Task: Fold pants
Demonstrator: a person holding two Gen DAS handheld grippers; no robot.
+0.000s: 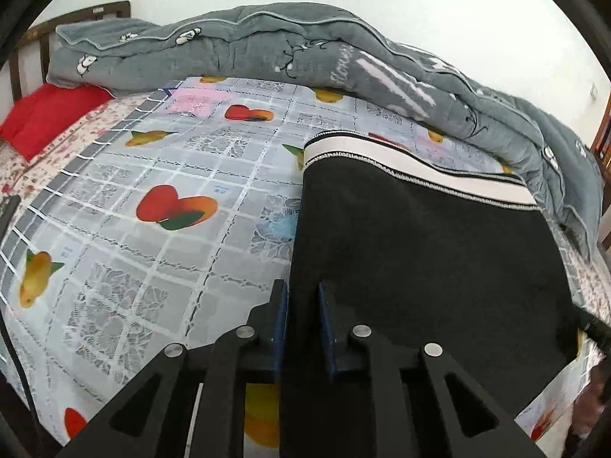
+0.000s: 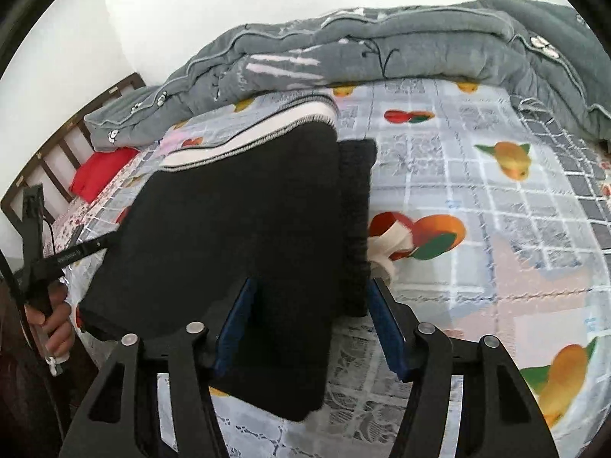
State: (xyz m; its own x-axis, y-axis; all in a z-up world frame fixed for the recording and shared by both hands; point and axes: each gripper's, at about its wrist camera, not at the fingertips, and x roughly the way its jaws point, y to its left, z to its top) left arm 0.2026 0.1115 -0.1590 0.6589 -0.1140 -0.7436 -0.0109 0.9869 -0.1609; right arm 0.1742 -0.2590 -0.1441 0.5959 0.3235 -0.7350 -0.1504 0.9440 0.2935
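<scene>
Clamping the near edge of the black pants (image 1: 420, 267), the left gripper (image 1: 303, 297) has its blue pads drawn close on the cloth. The right gripper (image 2: 309, 305) stands with its jaws well apart, a thick fold of the same pants between them; whether its pads (image 2: 238, 324) press the cloth cannot be told. Its right pad sits just beside a white drawstring (image 2: 385, 248) poking out from the fold's edge. At the left of the right wrist view a hand (image 2: 51, 320) holds the other gripper's handle, whose fingers reach the pants' left edge.

The pants lie on the bed (image 1: 152, 229), folded into one thick black slab. A white waistband (image 1: 401, 160) with dark stripes runs along the far end. The sheet under them is grey-checked with fruit prints.

Beyond the waistband one grey quilt (image 1: 267, 45) lies bunched along the wall. One red pillow (image 1: 49, 114) sits at the far left by the dark wooden headboard (image 2: 76, 141).
</scene>
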